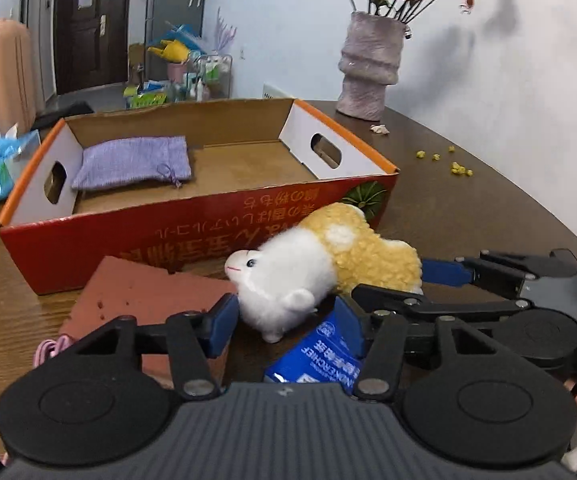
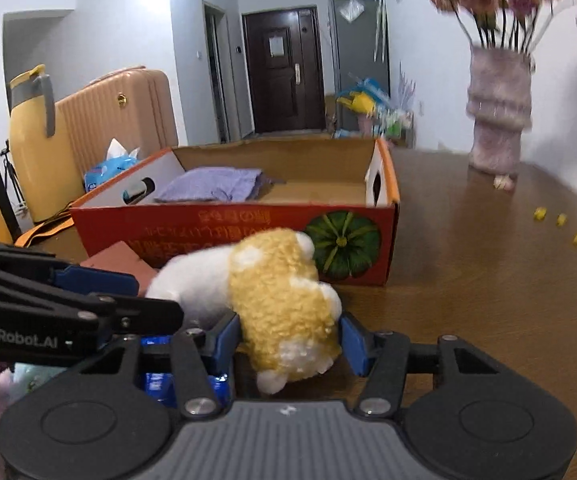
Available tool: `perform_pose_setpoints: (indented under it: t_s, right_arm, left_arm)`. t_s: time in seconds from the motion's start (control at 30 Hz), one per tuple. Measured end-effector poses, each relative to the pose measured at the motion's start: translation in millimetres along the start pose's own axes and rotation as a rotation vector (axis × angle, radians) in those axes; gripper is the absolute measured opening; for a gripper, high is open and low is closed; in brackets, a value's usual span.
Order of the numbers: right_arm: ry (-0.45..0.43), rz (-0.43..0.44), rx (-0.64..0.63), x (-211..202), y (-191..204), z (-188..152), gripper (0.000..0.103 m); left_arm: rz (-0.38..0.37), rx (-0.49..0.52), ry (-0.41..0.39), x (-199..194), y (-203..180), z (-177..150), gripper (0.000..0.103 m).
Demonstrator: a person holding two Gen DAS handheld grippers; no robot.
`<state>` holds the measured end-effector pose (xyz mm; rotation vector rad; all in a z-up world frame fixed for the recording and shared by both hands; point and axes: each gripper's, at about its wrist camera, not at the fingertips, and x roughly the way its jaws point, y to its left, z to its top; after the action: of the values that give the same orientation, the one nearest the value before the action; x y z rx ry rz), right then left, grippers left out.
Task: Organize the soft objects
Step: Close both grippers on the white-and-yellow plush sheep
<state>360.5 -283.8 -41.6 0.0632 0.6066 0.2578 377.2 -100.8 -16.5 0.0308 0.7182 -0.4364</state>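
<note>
Left wrist view: the plush [image 1: 320, 264] lies on the desk [image 1: 468, 216] at frame centre, just in front of the box [image 1: 192, 220]. The left gripper [image 1: 288, 316] brackets its white head; one pad touches, a grip unclear. In the right wrist view the right gripper [image 2: 288, 340] hugs the yellow rump, pads seemingly touching. Likely a two-handed lift, since the pouch [image 1: 132, 162] already lies in the box.

A dark wooden surface [image 1: 448, 184] is seen — on it stand a red cardboard box [image 1: 192, 224] and a vase [image 1: 368, 68]. A plush toy [image 1: 312, 268], a brown pad [image 1: 144, 300] and scattered yellow bits [image 1: 458, 168] are laid there too.
</note>
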Motion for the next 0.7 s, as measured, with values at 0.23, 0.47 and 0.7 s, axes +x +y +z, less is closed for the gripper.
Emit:
perform_pose_setpoints:
  t_s: [0.23,0.47,0.7]
  right_arm:
    - [-0.027,0.04,0.059,1.5,-14.6,-0.3,0.043]
    - [-0.153,0.063,0.185,-53.4,-17.1,-4.9,0.039]
    - [-0.202,0.032,0.136,-141.1,12.0,-46.2,0.041]
  left_arm:
    - [0.006,-0.018,0.017,13.6,-5.2,8.3,0.06]
    - [-0.008,0.023,-0.085,-34.4,-25.2,1.3,0.061]
    - [-0.062,0.077,-0.151,-106.1,-66.9,-46.7,0.043]
